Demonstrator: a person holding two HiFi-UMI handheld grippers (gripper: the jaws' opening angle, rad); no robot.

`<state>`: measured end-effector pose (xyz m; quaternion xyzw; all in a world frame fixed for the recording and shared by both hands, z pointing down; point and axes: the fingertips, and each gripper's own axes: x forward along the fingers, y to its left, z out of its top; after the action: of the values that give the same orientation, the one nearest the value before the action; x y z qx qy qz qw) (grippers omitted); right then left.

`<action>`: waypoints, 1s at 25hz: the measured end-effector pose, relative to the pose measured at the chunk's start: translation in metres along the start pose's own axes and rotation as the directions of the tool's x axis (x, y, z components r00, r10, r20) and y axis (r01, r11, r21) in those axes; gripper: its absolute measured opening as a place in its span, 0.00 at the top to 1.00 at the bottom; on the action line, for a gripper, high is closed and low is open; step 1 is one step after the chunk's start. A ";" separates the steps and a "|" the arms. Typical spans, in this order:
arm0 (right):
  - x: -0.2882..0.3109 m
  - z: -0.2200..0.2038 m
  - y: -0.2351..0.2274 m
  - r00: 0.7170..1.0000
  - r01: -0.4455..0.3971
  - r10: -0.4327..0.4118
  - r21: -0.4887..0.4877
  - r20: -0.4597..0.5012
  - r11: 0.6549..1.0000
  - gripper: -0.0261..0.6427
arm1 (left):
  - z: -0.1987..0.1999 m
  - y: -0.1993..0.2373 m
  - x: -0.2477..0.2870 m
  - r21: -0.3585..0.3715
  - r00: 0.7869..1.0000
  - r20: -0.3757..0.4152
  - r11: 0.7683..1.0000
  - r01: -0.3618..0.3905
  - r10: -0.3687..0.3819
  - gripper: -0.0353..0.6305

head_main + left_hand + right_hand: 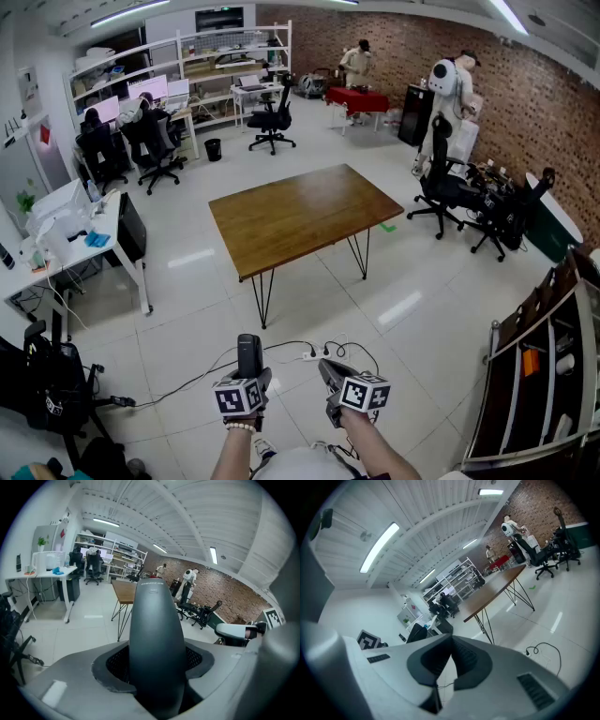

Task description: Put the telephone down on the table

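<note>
My left gripper [251, 377] clamped the telephone [249, 353]; my right gripper [328, 370] was closed, empty. The table [300, 214] stood well off at twelve o'clock, so carrying and setting down remained.

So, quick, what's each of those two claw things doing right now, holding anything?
Left gripper: closed on the telephone.
Right gripper: closed, with nothing between its jaws.

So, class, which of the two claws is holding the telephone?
The left claw: the dark telephone sits between its jaws; the right claw is shut and empty.
</note>
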<state>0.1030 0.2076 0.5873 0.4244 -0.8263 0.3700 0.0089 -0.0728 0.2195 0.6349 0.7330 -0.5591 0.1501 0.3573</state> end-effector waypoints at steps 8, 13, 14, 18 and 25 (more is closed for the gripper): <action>-0.013 0.006 -0.017 1.000 -0.015 0.015 -0.002 -0.004 1.000 0.95 | -0.008 -0.019 0.006 -0.014 1.000 0.005 1.000 -0.015 0.015 0.53; -0.024 0.005 -0.026 0.999 -0.031 0.031 -0.007 -0.017 0.999 0.95 | -0.015 -0.028 0.002 -0.037 0.999 0.028 0.999 -0.033 0.034 0.53; -0.025 0.004 -0.028 0.999 -0.034 0.034 -0.006 -0.019 0.999 0.95 | -0.016 -0.031 0.002 -0.038 0.999 0.034 0.999 -0.036 0.037 0.53; -0.027 -0.005 -0.034 0.998 -0.045 0.045 0.013 -0.034 0.999 0.95 | -0.022 -0.033 0.002 -0.034 0.998 0.026 0.998 -0.050 0.051 0.53; -0.020 0.005 -0.055 0.999 -0.033 0.033 0.034 -0.017 0.999 0.95 | -0.017 -0.036 0.025 -0.026 0.999 0.011 0.999 -0.042 0.043 0.53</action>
<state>0.1563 0.1984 0.6103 0.4077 -0.8267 0.3878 0.0028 -0.0283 0.2177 0.6501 0.7172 -0.5784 0.1464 0.3600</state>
